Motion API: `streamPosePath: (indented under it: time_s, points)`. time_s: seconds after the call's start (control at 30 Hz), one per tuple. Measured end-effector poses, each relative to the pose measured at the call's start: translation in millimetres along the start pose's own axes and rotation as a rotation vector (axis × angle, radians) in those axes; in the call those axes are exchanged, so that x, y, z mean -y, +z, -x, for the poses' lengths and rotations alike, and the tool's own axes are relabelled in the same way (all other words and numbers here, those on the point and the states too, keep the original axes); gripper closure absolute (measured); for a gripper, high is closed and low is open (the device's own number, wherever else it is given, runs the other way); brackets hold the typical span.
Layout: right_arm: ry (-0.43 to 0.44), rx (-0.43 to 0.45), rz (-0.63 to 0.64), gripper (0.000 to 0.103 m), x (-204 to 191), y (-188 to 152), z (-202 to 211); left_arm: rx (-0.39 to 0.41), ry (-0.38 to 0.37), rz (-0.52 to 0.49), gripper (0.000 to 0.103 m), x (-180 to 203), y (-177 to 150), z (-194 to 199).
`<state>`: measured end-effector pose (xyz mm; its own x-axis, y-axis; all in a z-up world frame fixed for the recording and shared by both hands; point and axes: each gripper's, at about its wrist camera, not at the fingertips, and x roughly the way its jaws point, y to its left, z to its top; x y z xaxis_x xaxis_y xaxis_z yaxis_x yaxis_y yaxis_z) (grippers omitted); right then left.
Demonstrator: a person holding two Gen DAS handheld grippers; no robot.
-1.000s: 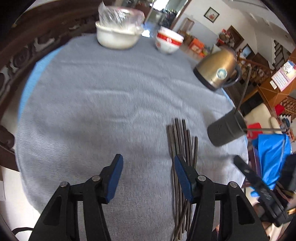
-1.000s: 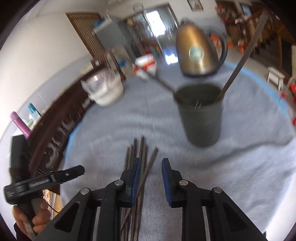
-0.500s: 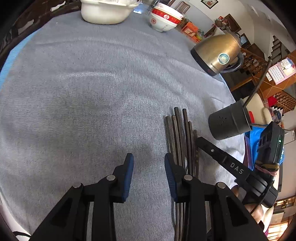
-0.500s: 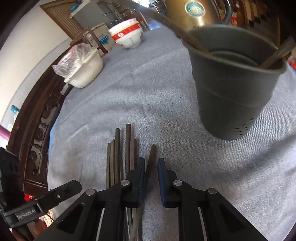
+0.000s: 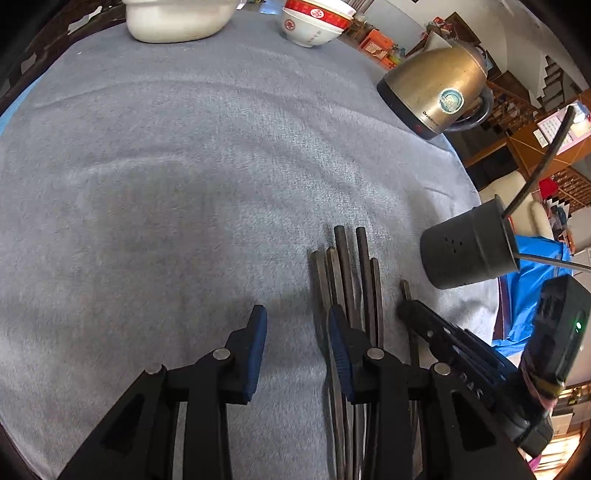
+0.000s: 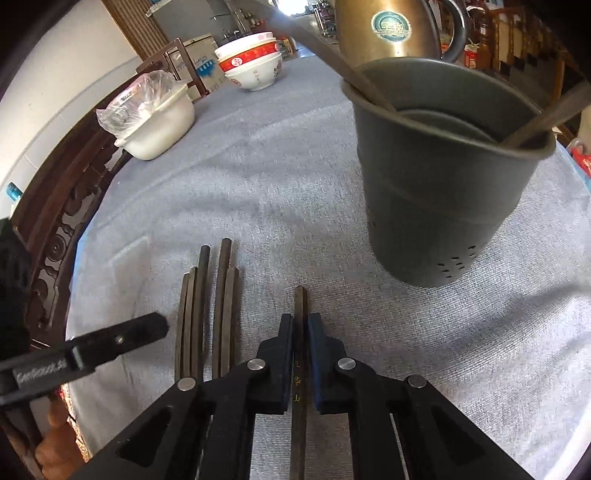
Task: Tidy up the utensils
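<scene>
Right fingers (image 6: pixel 301 354) closed onto one chopstick (image 6: pixel 300 306); left fingers (image 5: pixel 295 350) open; two in holder (image 6: pixel 443 206).

- Both views: bright, even daylight; strong fisheye bending with black corners at the frame edges.
- Left wrist view: soft shadow on the counter (image 5: pixel 177 206) cloth, centre left.
- Right wrist view: kettle (image 6: pixel 391 29) shows glare, top right; far background slightly soft.

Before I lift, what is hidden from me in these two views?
- Chopstick near end: right wrist view, under the right gripper, cut by the bottom edge.
- Holder bottom: right wrist view, hidden by its own wall.
- Loose chopsticks near ends: left wrist view, behind the left gripper.
</scene>
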<state>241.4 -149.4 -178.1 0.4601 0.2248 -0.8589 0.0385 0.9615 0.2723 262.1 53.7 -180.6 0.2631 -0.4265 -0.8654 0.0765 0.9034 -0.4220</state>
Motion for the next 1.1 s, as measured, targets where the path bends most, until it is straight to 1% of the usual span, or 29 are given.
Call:
streamPosePath:
  time_s: [0.17,0.3,0.6,0.63,0.73,0.83,0.93,1.1]
  points:
    - [0.013,-0.001,0.018,0.093,2,0,1,0.002,0.020,-0.009,0.067,6,9,-8]
    - [0.039,-0.009,0.012,0.093,8,1,0,0.003,0.023,-0.007,0.067,6,18,-11]
    - [0.056,-0.029,-0.006,0.093,10,4,-3,0.000,0.037,-0.023,0.067,13,28,-18]
    - [0.054,-0.028,-0.006,0.093,9,4,-3,-0.001,0.038,-0.025,0.068,13,28,-18]
    - [0.056,-0.026,-0.007,0.093,9,4,-4,-0.005,0.052,-0.028,0.076,12,28,-18]
    - [0.074,-0.028,-0.018,0.093,12,5,-4,-0.024,0.021,-0.003,0.077,2,27,-14]
    - [0.089,-0.032,-0.032,0.093,15,6,-5,-0.029,0.009,0.010,0.078,-4,24,-12]
    - [0.086,-0.027,-0.030,0.093,15,5,-4,-0.025,0.031,0.006,0.078,1,23,-13]
